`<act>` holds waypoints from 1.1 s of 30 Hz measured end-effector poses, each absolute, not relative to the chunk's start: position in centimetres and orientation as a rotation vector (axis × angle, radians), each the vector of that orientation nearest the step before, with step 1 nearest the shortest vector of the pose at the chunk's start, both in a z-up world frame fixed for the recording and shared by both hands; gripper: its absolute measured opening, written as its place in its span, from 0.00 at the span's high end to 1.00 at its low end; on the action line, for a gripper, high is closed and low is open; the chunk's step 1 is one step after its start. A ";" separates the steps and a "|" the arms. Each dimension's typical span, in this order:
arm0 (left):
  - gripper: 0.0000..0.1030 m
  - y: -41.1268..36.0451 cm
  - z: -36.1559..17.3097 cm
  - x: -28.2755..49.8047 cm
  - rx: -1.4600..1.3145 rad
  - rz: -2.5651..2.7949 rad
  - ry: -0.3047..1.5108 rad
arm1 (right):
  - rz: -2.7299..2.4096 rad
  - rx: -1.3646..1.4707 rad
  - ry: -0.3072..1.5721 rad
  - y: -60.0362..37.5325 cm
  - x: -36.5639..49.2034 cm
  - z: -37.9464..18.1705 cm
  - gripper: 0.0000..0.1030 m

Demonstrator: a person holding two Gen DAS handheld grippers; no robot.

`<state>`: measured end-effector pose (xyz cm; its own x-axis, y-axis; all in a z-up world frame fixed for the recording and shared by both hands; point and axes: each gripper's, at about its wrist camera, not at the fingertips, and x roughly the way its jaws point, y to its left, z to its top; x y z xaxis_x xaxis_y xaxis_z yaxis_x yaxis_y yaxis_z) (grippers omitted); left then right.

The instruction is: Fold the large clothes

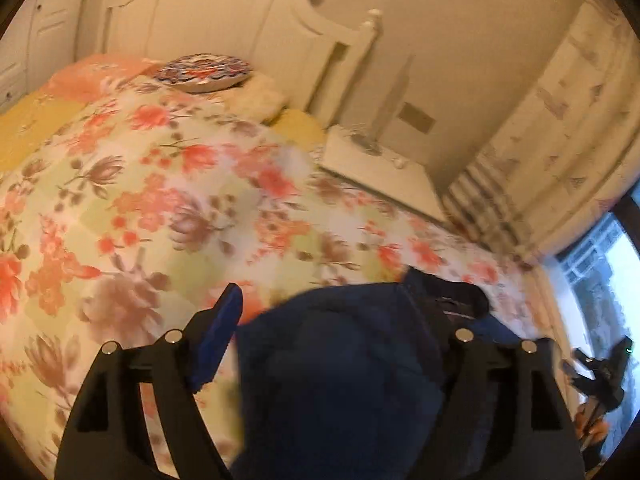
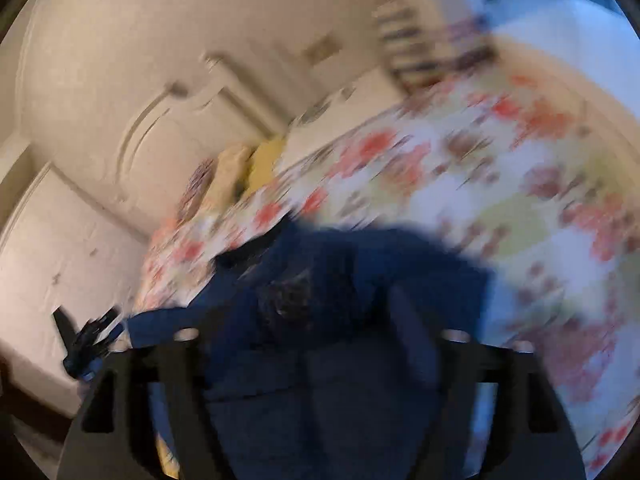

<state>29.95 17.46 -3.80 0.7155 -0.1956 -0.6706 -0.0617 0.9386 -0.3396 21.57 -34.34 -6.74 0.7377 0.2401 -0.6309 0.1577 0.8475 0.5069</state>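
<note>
One dark navy garment [image 1: 340, 360] is lying bunched on one floral bedspread [image 1: 140, 200]; two grippers are working over it, one per hand. At the bed's head, one round patterned cushion [image 1: 204, 72] and one pale pillow [image 1: 260, 96] are sitting before a white headboard [image 1: 208, 12].

The left wrist view is showing a sharp picture, including a white bedside table [image 1: 376, 160], a curtain [image 1: 560, 120] and a bright window [image 1: 600, 280]; it is also catching the right gripper [image 1: 600, 372] at its right edge. The right wrist view is heavily blurred and is catching the left gripper [image 2: 88, 344] at its left edge, in front of white cupboard doors [image 2: 60, 240].

Both grippers are standing spread wide. Navy cloth is lying between each pair of fingers, but no pad is visibly pressing on it; the left one's far fingertip is hidden by fabric.
</note>
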 end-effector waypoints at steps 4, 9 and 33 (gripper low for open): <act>0.25 16.5 -5.3 30.2 -0.163 -0.075 0.792 | 0.002 0.476 0.763 -35.7 21.8 -7.8 0.22; 0.21 13.4 -7.8 30.1 -0.064 -0.284 0.873 | 0.098 0.335 0.831 -33.4 22.8 -9.4 0.22; 0.95 12.7 1.6 27.3 -0.115 -0.322 0.610 | 0.043 0.073 0.527 -28.9 18.8 2.4 0.91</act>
<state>27.34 12.72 1.65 0.7716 -0.3303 -0.5437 0.2628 0.9438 -0.2004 18.76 -28.92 2.45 0.8637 0.0593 -0.5005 -0.0219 0.9965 0.0802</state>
